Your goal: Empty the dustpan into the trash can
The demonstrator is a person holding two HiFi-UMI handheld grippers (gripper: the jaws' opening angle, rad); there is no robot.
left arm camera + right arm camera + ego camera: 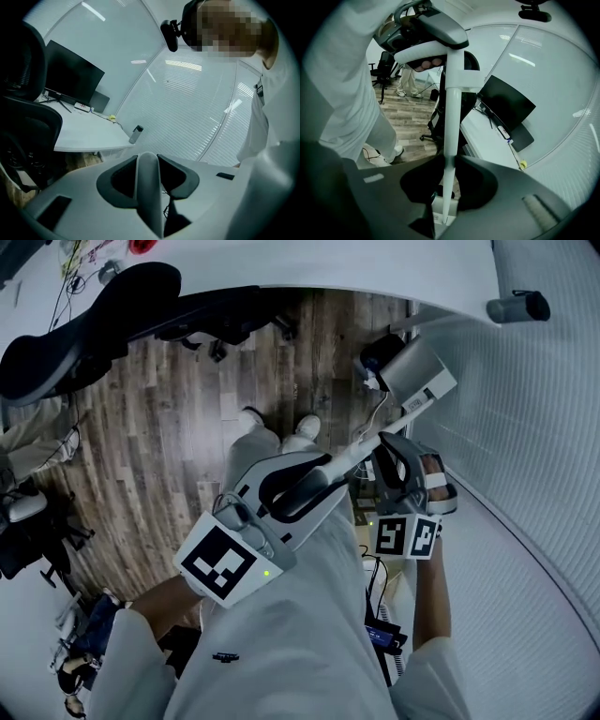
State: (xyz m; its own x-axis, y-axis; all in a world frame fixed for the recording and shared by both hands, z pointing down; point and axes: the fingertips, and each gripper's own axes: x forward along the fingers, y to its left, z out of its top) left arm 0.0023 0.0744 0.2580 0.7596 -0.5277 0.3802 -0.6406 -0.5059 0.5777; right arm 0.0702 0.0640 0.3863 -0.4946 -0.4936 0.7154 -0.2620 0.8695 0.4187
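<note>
Two grippers and one dustpan (412,373) are counted, the dustpan with a single long white handle (354,456). One marker cube (225,562) is carried on the left gripper. One desk (79,135) is seen beyond that gripper's jaws, with one monitor (70,80) and one bottle (136,134) on it.

The inside of the pan is turned away and cannot be made out. What lies beneath it is covered by the grippers and the person's white clothing. In the right gripper view the lower end of the handle is cut off behind the jaws.

The left gripper (295,488) is clamped on the upper, looped end of the handle. The right gripper (392,457) is closed round the handle farther along, nearer the pan. The pan itself is carried just beyond the right gripper's tips.
</note>
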